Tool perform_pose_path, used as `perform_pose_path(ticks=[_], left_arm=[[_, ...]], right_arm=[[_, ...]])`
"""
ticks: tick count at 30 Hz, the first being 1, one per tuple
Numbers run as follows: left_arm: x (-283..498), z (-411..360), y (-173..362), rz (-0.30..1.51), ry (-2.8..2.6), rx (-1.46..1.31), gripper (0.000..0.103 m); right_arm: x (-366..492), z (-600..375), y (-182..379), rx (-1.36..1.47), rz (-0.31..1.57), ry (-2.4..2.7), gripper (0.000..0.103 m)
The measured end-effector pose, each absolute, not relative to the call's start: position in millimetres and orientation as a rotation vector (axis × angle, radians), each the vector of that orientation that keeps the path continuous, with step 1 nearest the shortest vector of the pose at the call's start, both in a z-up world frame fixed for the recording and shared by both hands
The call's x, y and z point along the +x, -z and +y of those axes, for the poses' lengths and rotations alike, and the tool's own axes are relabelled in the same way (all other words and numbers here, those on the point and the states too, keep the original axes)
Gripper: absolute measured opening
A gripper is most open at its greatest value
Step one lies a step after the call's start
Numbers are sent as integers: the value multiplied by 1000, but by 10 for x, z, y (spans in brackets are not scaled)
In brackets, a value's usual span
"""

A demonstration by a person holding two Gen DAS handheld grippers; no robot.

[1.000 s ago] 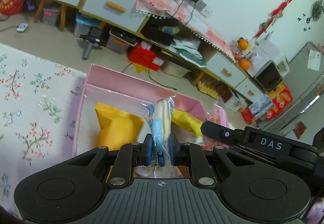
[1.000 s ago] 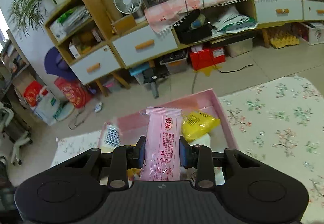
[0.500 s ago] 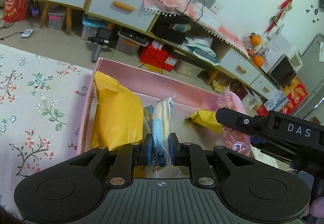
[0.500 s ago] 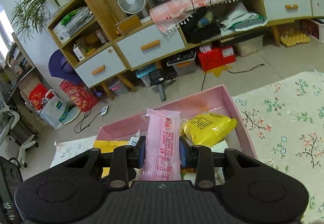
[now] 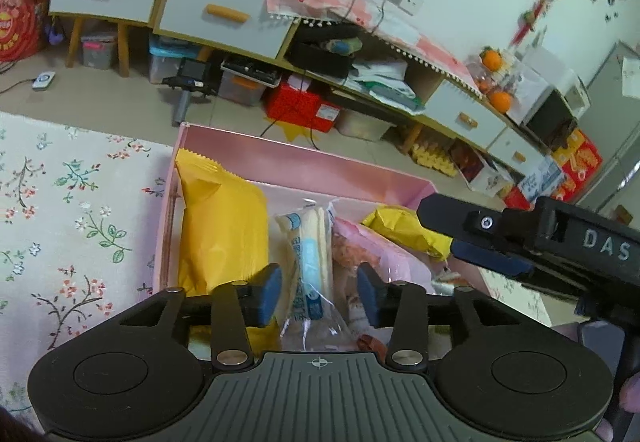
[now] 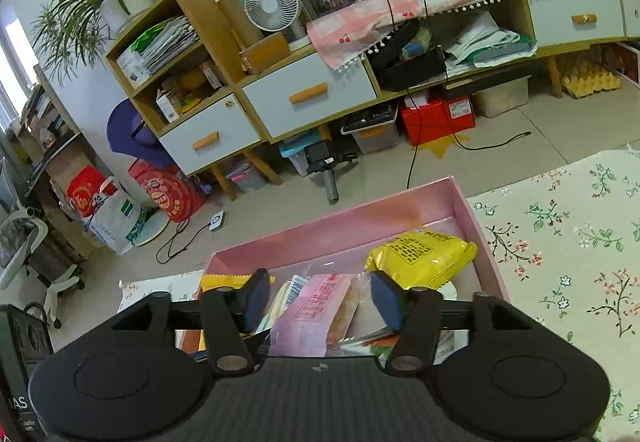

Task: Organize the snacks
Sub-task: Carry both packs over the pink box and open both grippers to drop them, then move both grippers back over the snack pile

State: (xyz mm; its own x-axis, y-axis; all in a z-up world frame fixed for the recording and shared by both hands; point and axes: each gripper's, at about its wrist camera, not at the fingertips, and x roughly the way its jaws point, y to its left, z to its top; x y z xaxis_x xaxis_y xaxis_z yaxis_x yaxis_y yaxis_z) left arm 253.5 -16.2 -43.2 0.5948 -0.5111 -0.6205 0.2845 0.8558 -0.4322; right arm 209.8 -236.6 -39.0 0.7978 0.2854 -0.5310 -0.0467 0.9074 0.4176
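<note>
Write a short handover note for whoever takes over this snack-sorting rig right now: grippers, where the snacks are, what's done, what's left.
Left gripper: jaws opening, pads clear of the blue-and-white snack pack lying between them in the pink box.
Right gripper: jaws opening, pads clear of the pink snack pack below them in the box.
Also in the box: orange bag at its left side, yellow bag toward the far right corner.
Done: both packs released into the box.
Left: draw both grippers back; no loose snacks show on the floral cloth, but little of it is in view.
</note>
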Motion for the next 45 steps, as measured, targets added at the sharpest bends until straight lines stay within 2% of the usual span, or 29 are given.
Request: perform_pose_path(ticks=[3, 5, 9, 14, 21, 29, 45], left_arm=[[2453, -200, 364, 805, 476, -257, 52], [2398, -215, 312, 800, 469, -234, 68], [2280, -225, 157, 789, 483, -219, 74], [2071, -199, -34, 772, 489, -207, 88], [1754, -97, -156, 779, 458, -165, 95], [1432, 75, -227, 806, 407, -146, 102], [969, 327, 260, 797, 300, 19, 103]], right_arm=[[2058, -2367, 353, 391, 631, -188, 47], [2018, -2366, 327, 372, 636, -181, 50], [1922, -2374, 229, 342, 643, -163, 57], [1752, -2408, 76, 319, 626, -134, 67], [1458, -2377, 39, 279, 655, -130, 75], [1165, -2313, -16, 236, 676, -137, 77], [680, -2232, 259, 91, 671, -145, 78]])
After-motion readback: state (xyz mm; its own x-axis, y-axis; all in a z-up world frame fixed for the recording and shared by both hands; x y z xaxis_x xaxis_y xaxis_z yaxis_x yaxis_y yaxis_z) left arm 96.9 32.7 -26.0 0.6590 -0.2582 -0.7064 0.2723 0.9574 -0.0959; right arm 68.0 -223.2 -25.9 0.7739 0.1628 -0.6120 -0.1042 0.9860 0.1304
